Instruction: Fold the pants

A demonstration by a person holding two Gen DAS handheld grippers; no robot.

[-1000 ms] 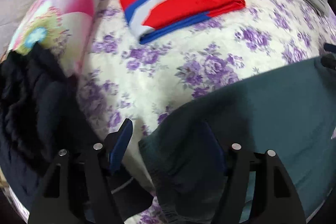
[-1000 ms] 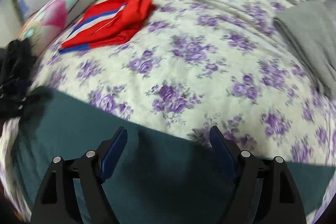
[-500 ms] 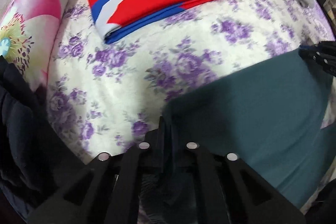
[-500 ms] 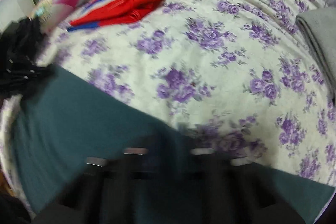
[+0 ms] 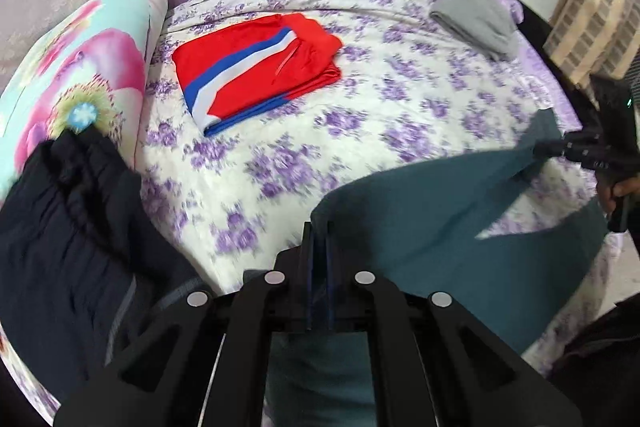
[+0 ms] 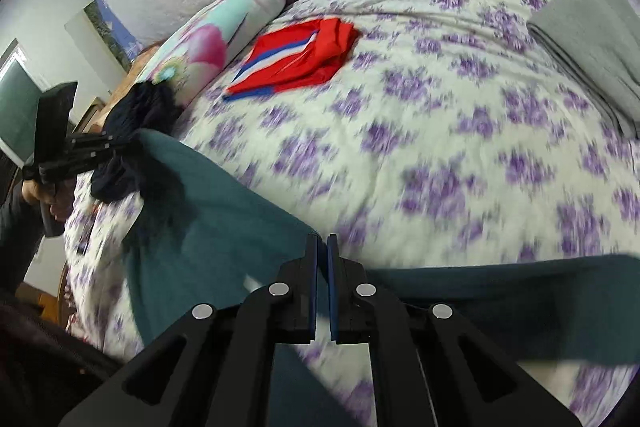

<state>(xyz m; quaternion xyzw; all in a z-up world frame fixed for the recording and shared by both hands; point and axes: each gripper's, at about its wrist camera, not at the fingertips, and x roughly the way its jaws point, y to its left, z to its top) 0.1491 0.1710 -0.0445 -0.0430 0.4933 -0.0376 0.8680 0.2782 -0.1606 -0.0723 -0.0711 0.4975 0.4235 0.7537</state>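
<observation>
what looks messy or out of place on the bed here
The dark navy garment lies crumpled in a heap against the floral pillow, unlike the neatly folded red pants and grey cloth. The teal pants are lifted off the bedsheet, pinched by the left gripper and right gripper.

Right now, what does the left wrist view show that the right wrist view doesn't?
Only the left wrist view shows the right gripper shut on the far edge of the teal pants, and the striped curtain beyond it.

Only the right wrist view shows the left gripper shut on the pants' other end, and a window behind it.

Both show the folded red shorts, the folded grey garment, the floral pillow, the dark clothing pile and the purple-flowered bedsheet.
</observation>
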